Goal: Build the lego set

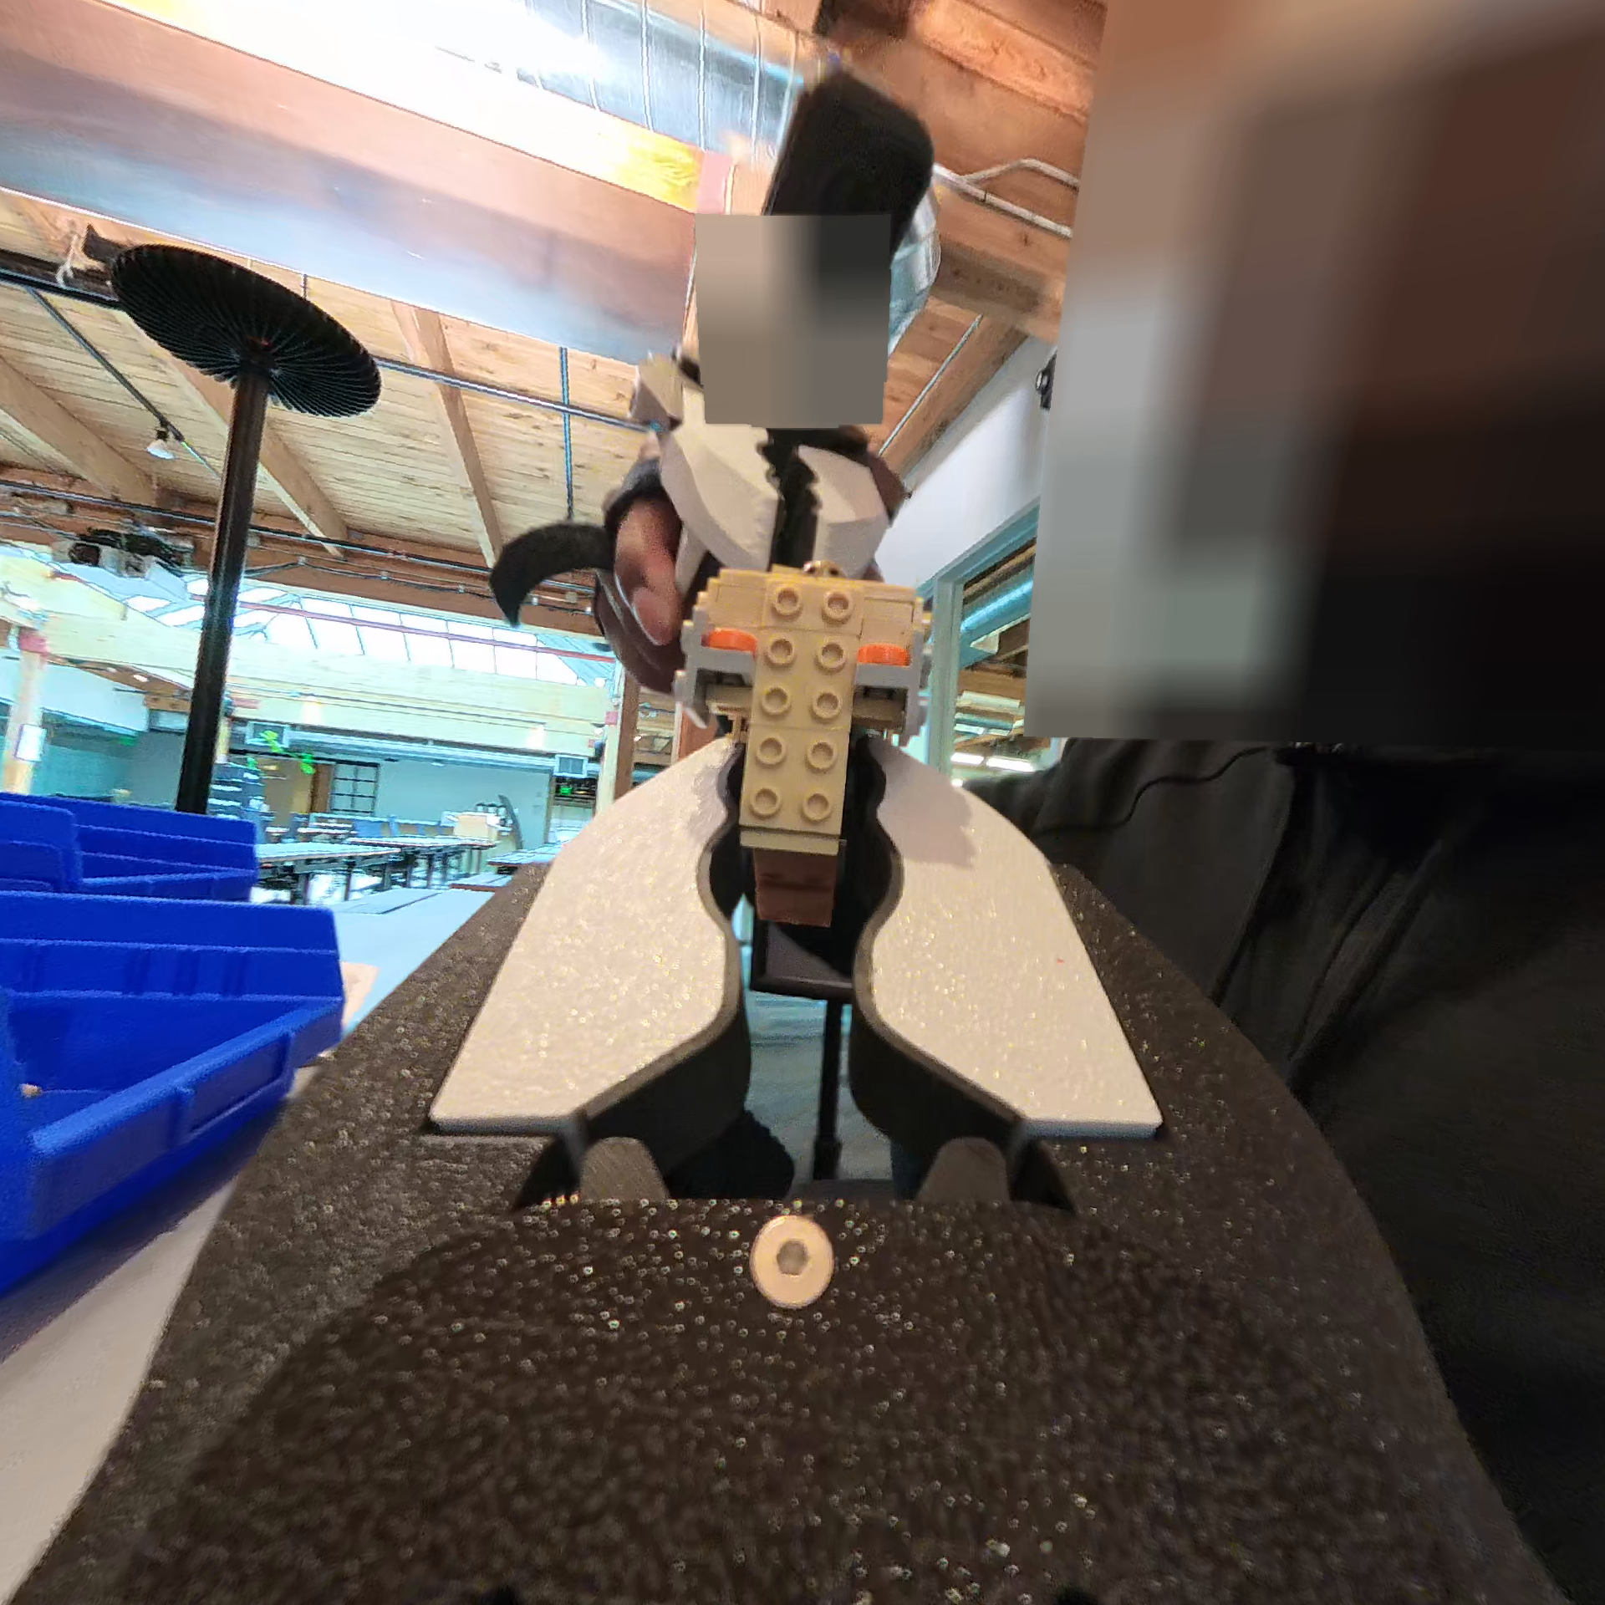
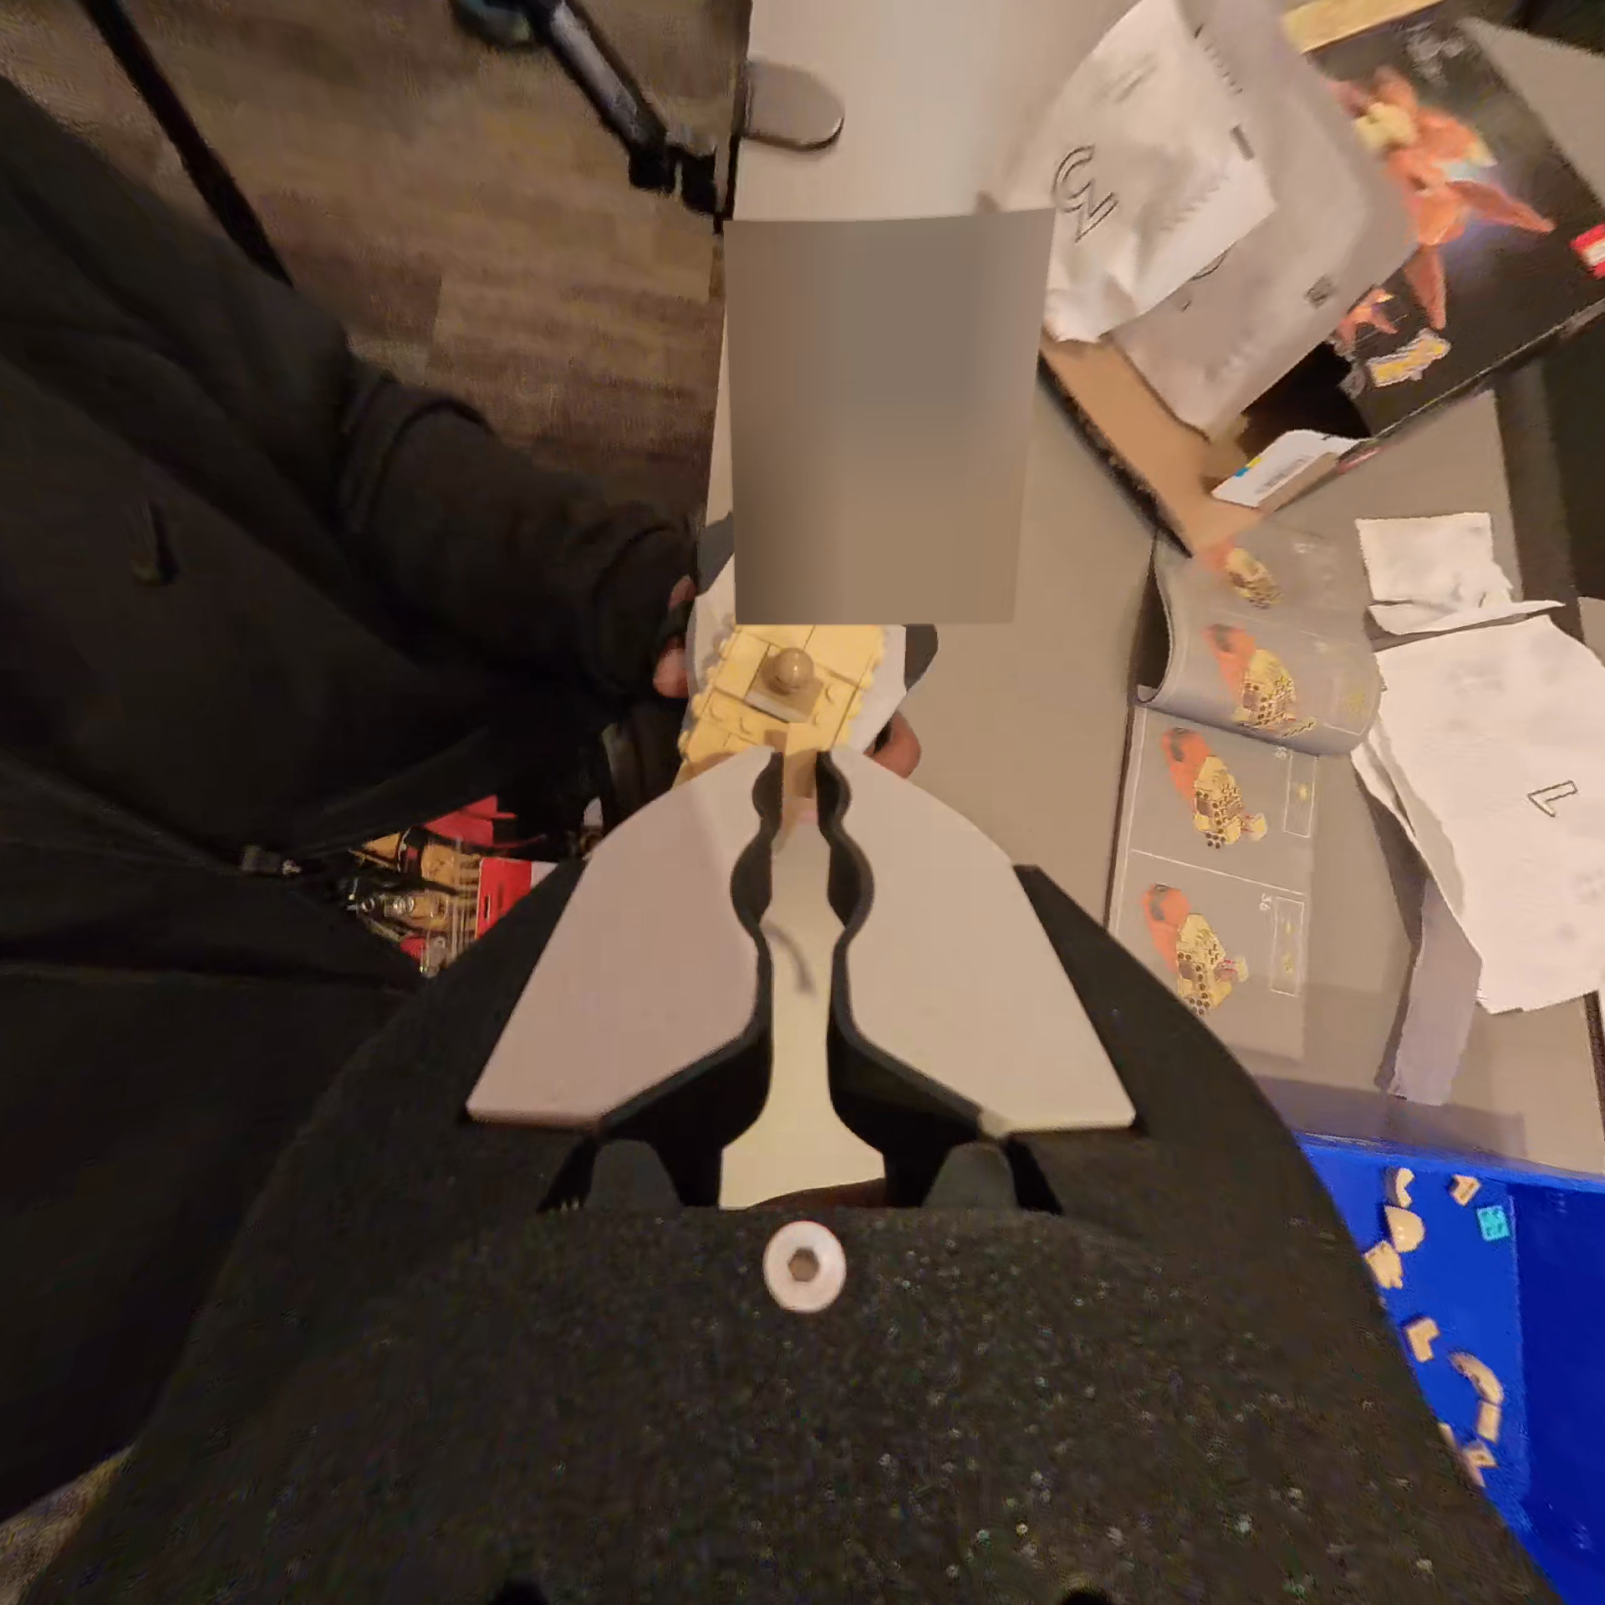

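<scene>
Both grippers pinching tan lego assembly point(image 1: 795, 695), held mid-air.
L gripper point(image 1: 799, 782) clamps its studded strip; R gripper point(image 2: 795, 769) narrow, closed on a tan piece at its other end. Blue bin point(image 2: 1476, 1320) w/ loose parts nearby.

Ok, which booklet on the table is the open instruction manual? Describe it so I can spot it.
Start from the black set box at the table's far right in the right wrist view. Just below it lies the instruction booklet, open, beside crumpled white paper bags. Its grey pages show step pictures of an orange-and-tan model.
</scene>
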Available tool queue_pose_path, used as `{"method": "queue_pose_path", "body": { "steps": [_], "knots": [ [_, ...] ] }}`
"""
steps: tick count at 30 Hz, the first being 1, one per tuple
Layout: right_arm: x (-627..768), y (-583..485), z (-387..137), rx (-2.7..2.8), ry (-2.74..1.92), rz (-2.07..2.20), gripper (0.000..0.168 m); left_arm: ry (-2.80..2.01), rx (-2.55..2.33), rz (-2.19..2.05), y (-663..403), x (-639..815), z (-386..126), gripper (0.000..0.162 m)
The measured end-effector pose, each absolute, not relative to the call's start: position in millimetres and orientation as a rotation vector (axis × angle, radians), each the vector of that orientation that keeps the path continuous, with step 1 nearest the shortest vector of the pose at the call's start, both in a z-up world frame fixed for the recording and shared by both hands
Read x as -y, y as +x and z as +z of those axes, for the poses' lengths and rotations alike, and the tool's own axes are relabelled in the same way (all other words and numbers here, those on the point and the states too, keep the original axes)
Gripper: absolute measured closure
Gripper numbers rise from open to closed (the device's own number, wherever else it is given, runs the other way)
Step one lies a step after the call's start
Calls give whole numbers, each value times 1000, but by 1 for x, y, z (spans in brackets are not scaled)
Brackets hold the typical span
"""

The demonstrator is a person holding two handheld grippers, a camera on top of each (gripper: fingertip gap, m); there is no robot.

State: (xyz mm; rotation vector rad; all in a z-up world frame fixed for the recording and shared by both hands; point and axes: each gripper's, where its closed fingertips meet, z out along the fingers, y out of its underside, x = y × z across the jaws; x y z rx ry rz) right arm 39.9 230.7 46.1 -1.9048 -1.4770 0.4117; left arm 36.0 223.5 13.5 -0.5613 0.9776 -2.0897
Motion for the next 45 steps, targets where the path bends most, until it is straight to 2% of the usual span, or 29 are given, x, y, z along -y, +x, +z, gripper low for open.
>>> {"method": "queue_pose_path", "body": {
  "steps": [9,45],
  "knots": [
    [-236,32,31,1581,-1993,370,161,-543,-1023,-2044,37,-217,12,140],
    [-245,28,32,1397,-2044,531,160,-553,-986,-2055,36,-222,14,140]
  ]
}}
